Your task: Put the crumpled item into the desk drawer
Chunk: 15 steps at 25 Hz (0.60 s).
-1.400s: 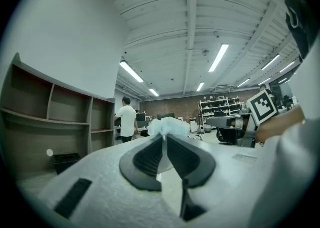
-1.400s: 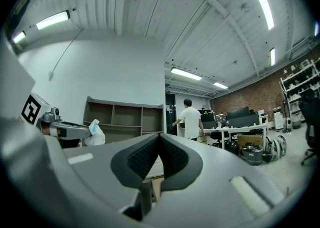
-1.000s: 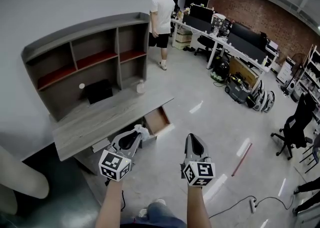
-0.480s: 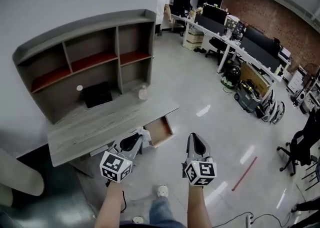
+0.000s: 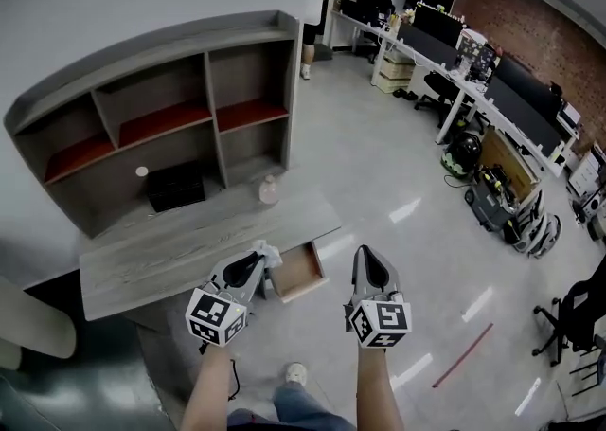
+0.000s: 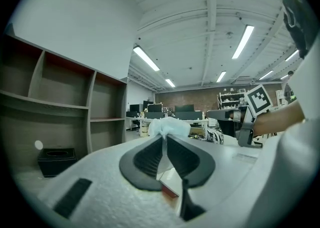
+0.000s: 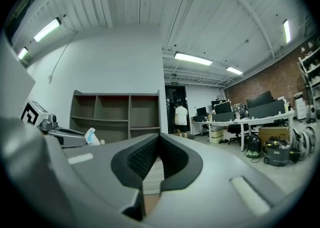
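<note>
Pinching the crumpled white paper wad (image 6: 169,126) between its tips, the left gripper (image 5: 258,260) hovers with the open wooden desk drawer (image 5: 299,275) just ahead of it and below. Best to carry the wad over the drawer's hollow, go low, then part the jaws. The right gripper (image 5: 369,266), alongside, is pressed together on nothing.

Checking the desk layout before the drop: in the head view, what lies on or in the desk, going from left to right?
Small white round object → black box → clear bottle → open drawer.
</note>
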Each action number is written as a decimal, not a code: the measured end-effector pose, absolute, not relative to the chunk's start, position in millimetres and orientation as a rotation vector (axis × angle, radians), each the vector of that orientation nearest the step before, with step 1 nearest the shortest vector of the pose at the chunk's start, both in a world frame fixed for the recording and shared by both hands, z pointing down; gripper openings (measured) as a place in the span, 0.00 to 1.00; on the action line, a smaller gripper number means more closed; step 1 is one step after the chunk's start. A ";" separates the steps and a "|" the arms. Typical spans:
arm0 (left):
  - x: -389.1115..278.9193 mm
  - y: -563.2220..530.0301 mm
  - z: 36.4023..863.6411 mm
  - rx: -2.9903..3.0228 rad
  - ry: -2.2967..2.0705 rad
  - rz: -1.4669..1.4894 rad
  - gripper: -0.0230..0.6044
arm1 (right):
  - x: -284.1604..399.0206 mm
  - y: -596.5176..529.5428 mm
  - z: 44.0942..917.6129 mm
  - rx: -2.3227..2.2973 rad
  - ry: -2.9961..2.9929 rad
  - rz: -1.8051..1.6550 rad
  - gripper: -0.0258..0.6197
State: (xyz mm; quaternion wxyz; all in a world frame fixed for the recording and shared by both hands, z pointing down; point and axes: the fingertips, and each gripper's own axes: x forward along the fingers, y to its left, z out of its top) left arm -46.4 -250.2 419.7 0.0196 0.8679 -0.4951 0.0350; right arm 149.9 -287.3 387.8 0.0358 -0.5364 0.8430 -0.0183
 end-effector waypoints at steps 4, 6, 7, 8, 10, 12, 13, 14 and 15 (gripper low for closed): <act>-40.0 -273.2 424.8 2.660 -1.601 0.101 0.09 | 154.9 -320.4 396.6 -1.586 2.631 -0.071 0.06; -36.8 -284.4 431.5 2.653 -1.619 0.104 0.09 | 155.0 -336.1 405.9 -1.572 2.641 -0.090 0.06; -36.7 -290.2 433.6 2.644 -1.626 0.112 0.09 | 153.6 -343.4 409.4 -1.568 2.647 -0.107 0.06; -36.8 -296.1 432.6 2.633 -1.630 0.123 0.09 | 151.7 -350.3 410.1 -1.564 2.652 -0.127 0.06; -36.4 -309.7 424.9 2.618 -1.631 0.145 0.09 | 148.2 -363.5 404.7 -1.561 2.660 -0.164 0.06; -33.8 -320.0 434.7 2.606 -1.625 0.163 0.09 | 145.3 -372.6 413.1 -1.562 2.669 -0.184 0.06; -31.1 -322.5 448.5 2.597 -1.621 0.168 0.09 | 144.7 -374.8 425.4 -1.564 2.677 -0.191 0.06; -27.7 -324.4 463.7 2.586 -1.613 0.171 0.09 | 144.3 -376.3 438.8 -1.567 2.687 -0.201 0.06; -24.2 -326.6 477.3 2.574 -1.603 0.176 0.09 | 143.6 -378.0 450.7 -1.569 2.697 -0.214 0.06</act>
